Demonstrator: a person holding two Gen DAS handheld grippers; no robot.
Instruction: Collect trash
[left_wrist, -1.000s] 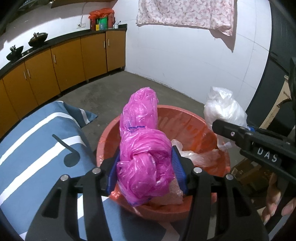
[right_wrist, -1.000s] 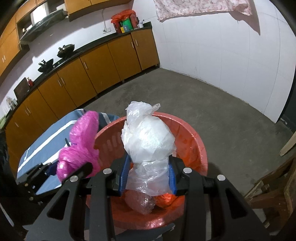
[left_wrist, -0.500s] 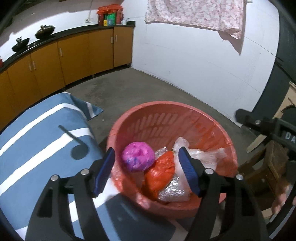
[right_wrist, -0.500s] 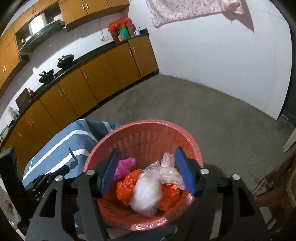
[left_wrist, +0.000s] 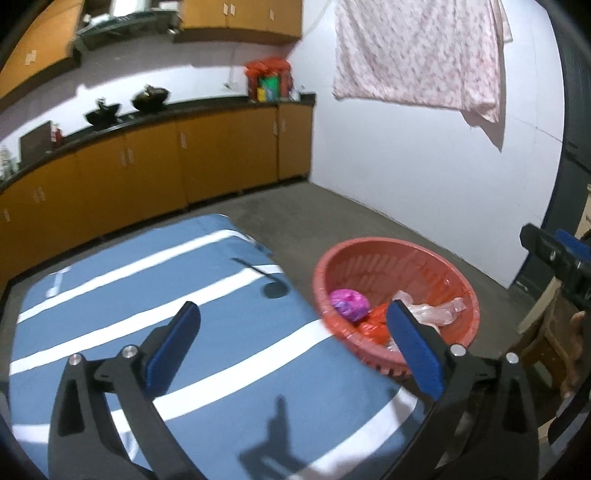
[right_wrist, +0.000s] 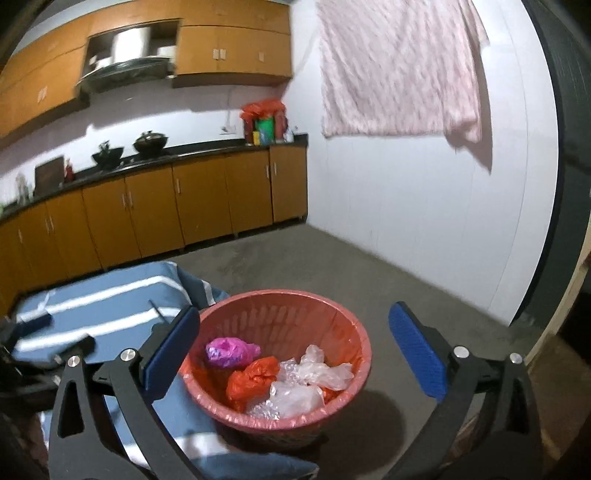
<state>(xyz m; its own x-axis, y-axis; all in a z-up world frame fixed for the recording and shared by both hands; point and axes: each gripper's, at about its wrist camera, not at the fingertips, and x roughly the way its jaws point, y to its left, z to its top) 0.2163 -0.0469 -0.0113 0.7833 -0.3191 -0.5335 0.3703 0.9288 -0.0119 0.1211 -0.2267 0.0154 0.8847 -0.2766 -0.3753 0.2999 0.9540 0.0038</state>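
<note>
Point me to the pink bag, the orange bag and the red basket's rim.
pink bag (right_wrist: 227, 352): right wrist view, middle of the crumpled bundle.
orange bag (right_wrist: 253, 376): right wrist view, centre of the wad.
red basket (right_wrist: 364, 341): right wrist view, right side of its rim.

both claws opening w/ nothing between; pink bag (left_wrist: 349, 304) & clear bag (right_wrist: 295, 398) dropped into the basket (right_wrist: 236, 314).

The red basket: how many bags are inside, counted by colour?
In the red basket, right wrist view:
Pink bags: 1
Orange bags: 1
Clear bags: 2, though crumpled together
Total: 4
</note>
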